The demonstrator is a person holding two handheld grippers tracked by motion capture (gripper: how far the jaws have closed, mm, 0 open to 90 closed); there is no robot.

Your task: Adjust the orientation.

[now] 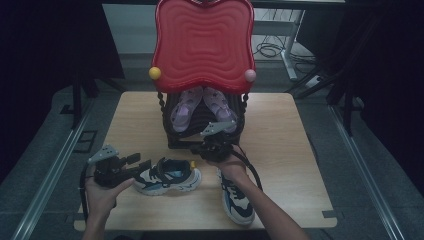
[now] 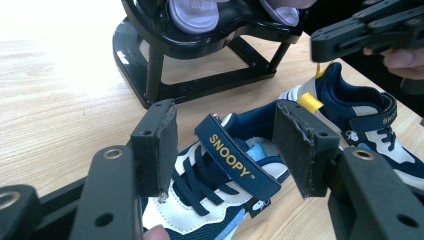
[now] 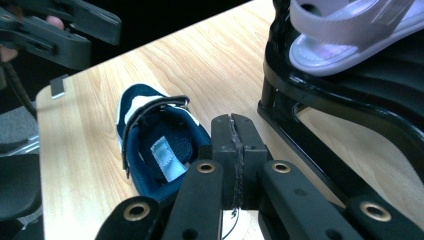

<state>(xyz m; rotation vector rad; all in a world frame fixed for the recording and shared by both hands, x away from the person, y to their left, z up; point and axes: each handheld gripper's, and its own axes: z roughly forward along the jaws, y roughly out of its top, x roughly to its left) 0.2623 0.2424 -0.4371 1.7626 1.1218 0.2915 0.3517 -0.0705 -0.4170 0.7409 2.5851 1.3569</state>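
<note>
Sneakers are the job: your left gripper (image 2: 225, 150) has its jaws spread wide around the strapped sneaker (image 2: 220, 185), pads flanking the tongue and strap without pressing, probably lined up for a pinch at the collar. Your right gripper (image 3: 234, 150) has its pads pressed together on nothing, hovering between the second sneaker (image 3: 160, 150) and the black rack (image 3: 350, 115), likely in transit. Both sneakers lie on the wooden table (image 1: 300, 150) before the rack, where the lilac sandals (image 1: 202, 107) already sit. The left gripper view reads "SNOOPY" on the strap; the high view alone shows the red tray-like panel (image 1: 202, 45) above the rack.
</note>
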